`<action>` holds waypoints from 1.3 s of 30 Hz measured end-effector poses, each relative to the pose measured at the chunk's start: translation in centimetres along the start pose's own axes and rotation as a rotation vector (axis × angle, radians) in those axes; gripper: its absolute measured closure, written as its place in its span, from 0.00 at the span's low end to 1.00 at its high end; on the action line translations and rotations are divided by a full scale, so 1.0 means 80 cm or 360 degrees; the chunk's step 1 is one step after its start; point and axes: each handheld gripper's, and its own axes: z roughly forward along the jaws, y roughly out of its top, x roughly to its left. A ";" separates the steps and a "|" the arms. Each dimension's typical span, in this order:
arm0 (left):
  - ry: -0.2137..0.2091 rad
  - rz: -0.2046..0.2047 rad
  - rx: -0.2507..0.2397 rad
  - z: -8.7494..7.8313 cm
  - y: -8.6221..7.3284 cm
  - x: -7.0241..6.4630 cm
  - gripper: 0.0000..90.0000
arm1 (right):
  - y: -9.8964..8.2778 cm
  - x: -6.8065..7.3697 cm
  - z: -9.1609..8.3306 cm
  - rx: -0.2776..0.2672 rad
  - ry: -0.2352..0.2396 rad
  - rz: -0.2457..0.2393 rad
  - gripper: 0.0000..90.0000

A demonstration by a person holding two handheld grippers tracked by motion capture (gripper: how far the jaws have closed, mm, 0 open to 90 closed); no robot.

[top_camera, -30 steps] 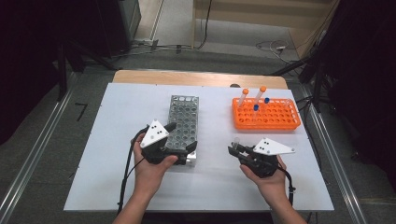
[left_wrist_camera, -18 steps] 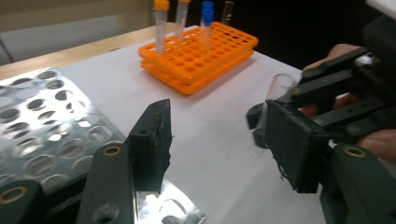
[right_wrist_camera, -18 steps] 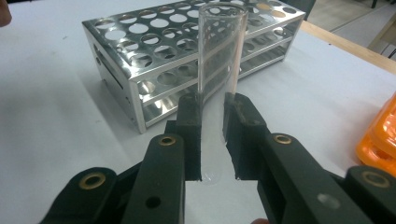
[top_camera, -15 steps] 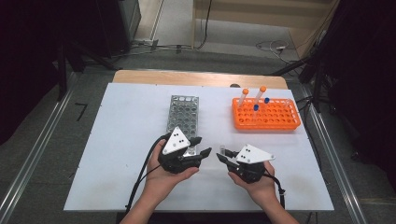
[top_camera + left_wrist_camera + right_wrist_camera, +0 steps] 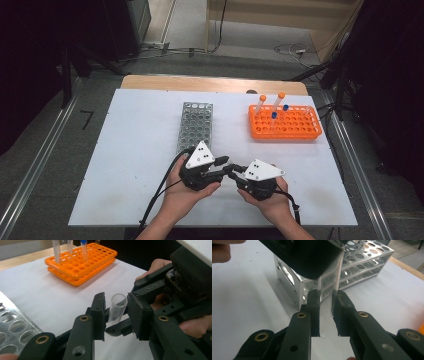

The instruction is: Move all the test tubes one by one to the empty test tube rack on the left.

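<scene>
A clear, uncapped tube (image 5: 325, 315) sits between the pads of my right gripper (image 5: 326, 312), which is shut on its lower part. In the high view the two grippers meet tip to tip near the table's front middle: the left gripper (image 5: 226, 162) and the right gripper (image 5: 235, 171). In the left gripper view the tube's open end (image 5: 118, 302) stands between the jaws of my left gripper (image 5: 116, 315). These jaws have just been closing around it, and a thin gap still shows beside the tube.
A silver metal rack (image 5: 195, 125) with empty holes lies just beyond the left hand. An orange rack (image 5: 285, 122) at the back right holds several tubes (image 5: 261, 102) with orange and blue caps. White tabletop (image 5: 135, 150) spreads to the left.
Both hands have moved inward until the grippers meet at the front middle. The left jaws, wide a second ago, have narrowed around the tube's open end.
</scene>
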 end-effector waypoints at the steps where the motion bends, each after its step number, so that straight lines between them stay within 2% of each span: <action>1: -0.0005 -0.0001 0.0003 0.001 0.000 0.000 0.76 | 0.000 0.002 0.000 0.0002 0.0002 -0.0004 0.83; 8: 0.0006 0.0012 0.0037 0.004 -0.002 -0.002 0.83 | 0.002 0.006 0.001 -0.0005 -0.0003 -0.0047 0.83; 15: 0.0038 0.0041 0.0055 0.005 -0.002 -0.004 0.84 | 0.000 0.007 0.002 0.0002 -0.0006 -0.0042 0.82; 20: 0.0047 0.0026 0.0056 0.005 -0.003 -0.004 0.85 | -0.002 0.007 0.003 -0.0015 -0.0001 -0.0011 0.80; 21: 0.0051 0.0029 0.0055 0.005 -0.003 -0.004 0.85 | -0.003 0.007 0.003 -0.0014 -0.0001 0.0000 0.75; 22: 0.0051 0.0029 0.0055 0.005 -0.003 -0.004 0.85 | -0.003 0.007 0.003 -0.0014 -0.0001 0.0000 0.75; 23: 0.0057 0.0035 0.0053 0.004 -0.002 -0.004 0.85 | -0.004 0.006 0.003 -0.0019 -0.0010 0.0010 0.65; 25: 0.0052 0.0027 0.0038 0.001 -0.001 -0.002 0.85 | -0.006 0.004 0.002 -0.0031 -0.0006 0.0031 0.58; 29: 0.0068 0.0012 0.0025 -0.002 0.000 0.003 0.85 | -0.011 -0.008 -0.007 -0.0106 0.0048 0.0161 0.32; 30: 0.0073 0.0007 0.0021 -0.003 0.001 0.005 0.85 | -0.011 -0.008 -0.007 -0.0106 0.0048 0.0161 0.32; 31: 0.0084 0.0011 0.0019 -0.003 0.001 0.006 0.85 | -0.013 -0.015 -0.013 -0.0140 0.0058 0.0198 0.26; 34: 0.0102 -0.0001 0.0011 -0.006 0.004 0.011 0.85 | -0.018 -0.026 -0.025 -0.0178 0.0072 0.0277 0.16; 36: 0.0117 -0.0006 0.0002 -0.007 0.006 0.015 0.85 | -0.019 -0.030 -0.029 -0.0186 0.0067 0.0281 0.14; 37: 0.0120 -0.0005 0.0004 -0.007 0.008 0.017 0.85 | -0.021 -0.033 -0.034 -0.0190 0.0056 0.0281 0.09; 39: 0.0129 -0.0009 0.0007 -0.008 0.010 0.022 0.85 | -0.029 -0.045 -0.047 -0.0211 0.0031 0.0300 0.05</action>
